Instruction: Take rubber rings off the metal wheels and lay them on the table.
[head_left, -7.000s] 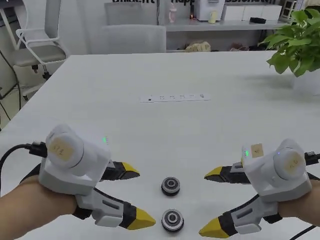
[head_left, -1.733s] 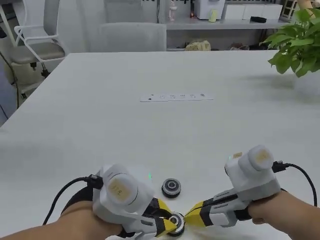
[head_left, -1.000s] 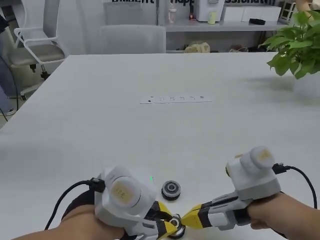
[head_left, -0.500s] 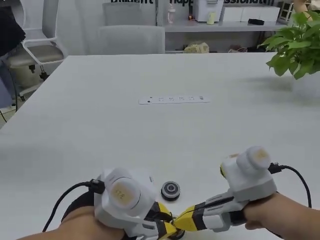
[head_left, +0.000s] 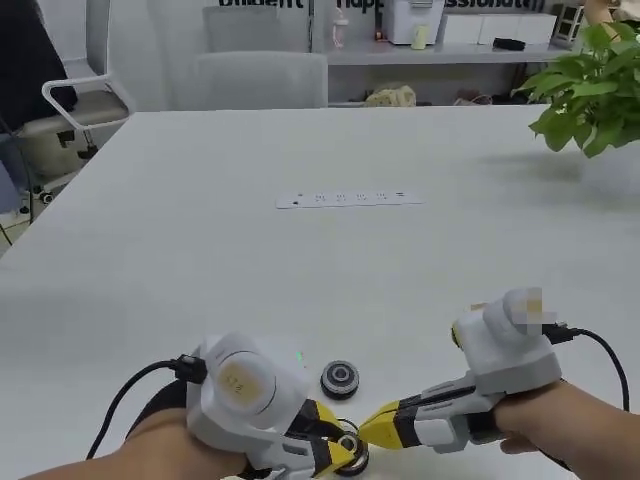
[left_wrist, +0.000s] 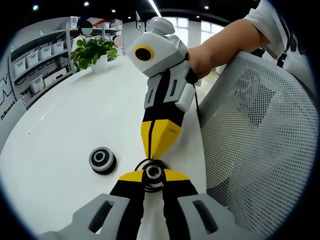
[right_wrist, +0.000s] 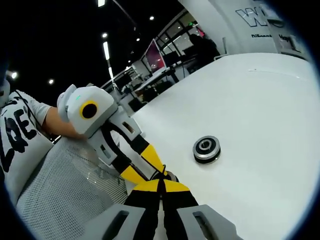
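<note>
Currently both claws meet at the near edge of the white table (head_left: 300, 280), tip to tip over one metal wheel (left_wrist: 154, 173). The left claw (left_wrist: 153, 176) comes in from the person's left, and its two yellow tips are closed on either side of that wheel, so the wheel sits clamped between them just off or on the table top; I cannot tell which. The right claw (right_wrist: 161, 185) points in from the opposite side with its yellow tips pressed together, almost no gap between them. In the left gripper view these tips meet at the far rim of the clamped wheel, where a thin black loop of the rubber ring (left_wrist: 144, 163) stands out from the metal, and the right claw appears to pinch that loop.

A second wheel (head_left: 340, 377) lies flat on the table just beyond the two claws, apart from both, with its black ring on it and its bright hub facing up.

Farther along the table, near its middle, a flat white power strip (head_left: 348, 198) lies crosswise. A leafy green plant (head_left: 585, 80) stands at the far right corner. Grey chairs (head_left: 260, 78) stand at the far edge of the table, and the grey mesh back of a chair (left_wrist: 260, 140) shows close behind the person in the left gripper view.
</note>
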